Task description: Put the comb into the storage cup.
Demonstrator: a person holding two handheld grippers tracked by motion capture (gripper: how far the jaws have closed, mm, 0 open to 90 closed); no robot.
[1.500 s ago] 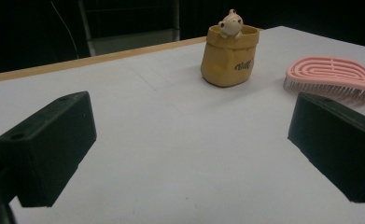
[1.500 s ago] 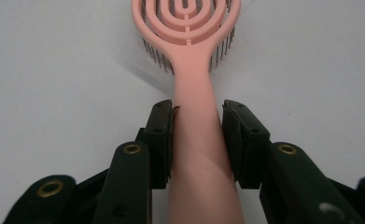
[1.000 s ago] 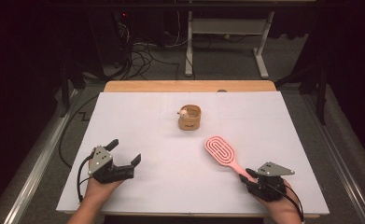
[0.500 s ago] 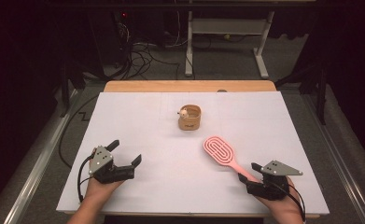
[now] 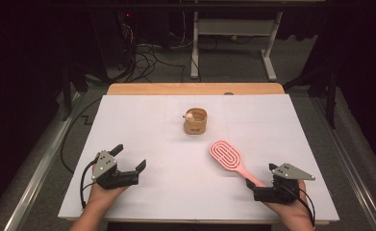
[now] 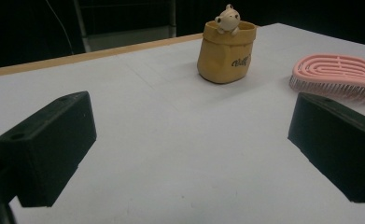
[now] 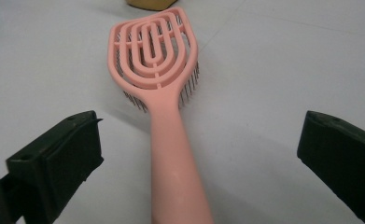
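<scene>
high view: brush set down, right gripper wide open

the pink hairbrush (image 5: 230, 159) lies bristles-down on the white bench (image 5: 142, 120), a little nearer the centre than a second ago. its handle runs between the right gripper (image 5: 267, 188) fingers, now spread wide and gripping nothing, so a release looks likely. the left gripper (image 5: 128, 166) rests open and empty. a tan pouch (image 5: 195, 121) stands behind; the room is dark, cables on the floor.

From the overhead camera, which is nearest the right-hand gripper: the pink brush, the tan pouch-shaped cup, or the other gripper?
1. Pink plastic hairbrush: its handle runs up to the right gripper.
2. Tan pouch-shaped cup: mid-table, farther back.
3. Left gripper: across the table, near edge.
</scene>
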